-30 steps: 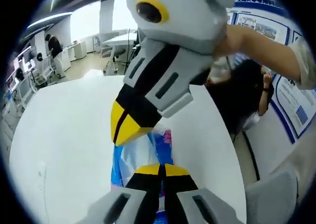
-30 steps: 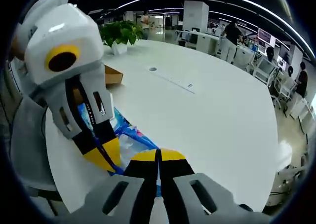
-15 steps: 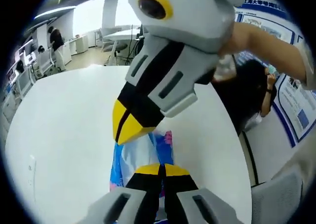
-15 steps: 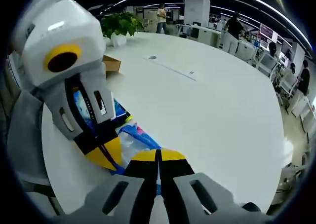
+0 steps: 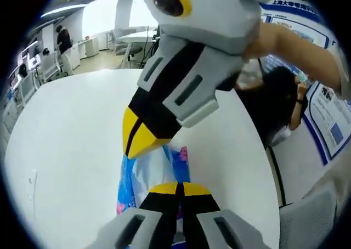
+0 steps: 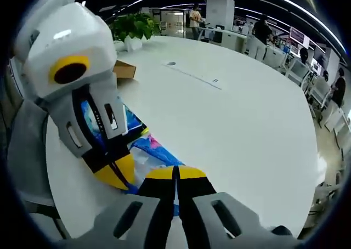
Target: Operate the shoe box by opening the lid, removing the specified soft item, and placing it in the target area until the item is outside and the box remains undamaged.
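A soft packet (image 5: 149, 169) in blue, pink and white plastic hangs over the round white table (image 5: 71, 134). My left gripper (image 5: 176, 186) is shut on its near end. My right gripper (image 5: 140, 141) comes down from the top of the left gripper view and is shut on the packet's far end. In the right gripper view the right gripper (image 6: 175, 172) pinches the same packet (image 6: 149, 149), and the left gripper (image 6: 116, 175) holds it from the left. A brown cardboard shoe box (image 6: 124, 69) sits further back on the table (image 6: 236, 123), partly hidden behind the left gripper.
A potted plant (image 6: 133, 27) stands at the table's far edge beyond the box. A dark-haired person (image 5: 274, 103) sits off the table's right side, with wall posters (image 5: 329, 114) behind. Grey chairs (image 5: 307, 219) stand close by. Desks and people fill the background.
Both views have shifted slightly with the hands. The packet stays pinched between the two shut grippers, in much the same place over the table.
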{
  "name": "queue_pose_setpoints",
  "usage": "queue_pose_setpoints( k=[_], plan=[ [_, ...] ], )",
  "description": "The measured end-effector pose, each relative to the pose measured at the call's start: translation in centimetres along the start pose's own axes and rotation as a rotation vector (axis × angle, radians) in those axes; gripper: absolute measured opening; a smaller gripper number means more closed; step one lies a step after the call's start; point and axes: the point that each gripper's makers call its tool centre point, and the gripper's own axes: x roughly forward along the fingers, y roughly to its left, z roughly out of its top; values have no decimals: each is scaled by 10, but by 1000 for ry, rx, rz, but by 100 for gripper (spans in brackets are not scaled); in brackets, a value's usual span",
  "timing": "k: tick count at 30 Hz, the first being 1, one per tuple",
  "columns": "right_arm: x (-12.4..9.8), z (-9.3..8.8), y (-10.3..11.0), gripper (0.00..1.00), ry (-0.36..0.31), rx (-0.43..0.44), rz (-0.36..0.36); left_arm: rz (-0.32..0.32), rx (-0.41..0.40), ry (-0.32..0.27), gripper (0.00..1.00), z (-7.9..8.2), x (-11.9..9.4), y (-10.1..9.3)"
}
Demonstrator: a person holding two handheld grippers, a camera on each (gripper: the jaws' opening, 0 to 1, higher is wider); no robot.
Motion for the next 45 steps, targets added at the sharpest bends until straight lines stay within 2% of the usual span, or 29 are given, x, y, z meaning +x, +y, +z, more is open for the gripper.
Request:
queue_pose_setpoints(
  k=[4, 8, 14, 21, 26, 30, 35, 40, 45],
  plan=[
    [0, -3, 1, 0, 12, -12, -5, 2, -2, -5, 1, 0, 0, 0],
    [0, -3, 1, 0, 21, -36, -20, 12, 4, -25, 12, 6, 0, 0],
    [-8, 1, -2, 7, 15, -53, -56, 39, 87, -17, 20, 7, -4, 2],
    [-25, 12, 2, 13, -10, -58, -87, 66, 94, -24, 28, 8, -21, -1],
    [-40, 21, 16, 17, -21, -71, -99, 93, 86, -26, 34, 3, -47, -7],
    [-49, 29, 28, 24, -23, -79, -119, 122, 66, -43, 39, -5, -71, -11],
    [-58, 39, 44, 24, -37, -86, -130, 195, 15, -65, 48, -25, -110, -11],
    [-63, 49, 63, 26, -42, -87, -125, 259, -54, -102, 51, -44, -144, -11],
    [-61, 54, 85, 28, -30, -121, -101, 313, -110, -126, 53, -69, -179, -16]
  ],
)
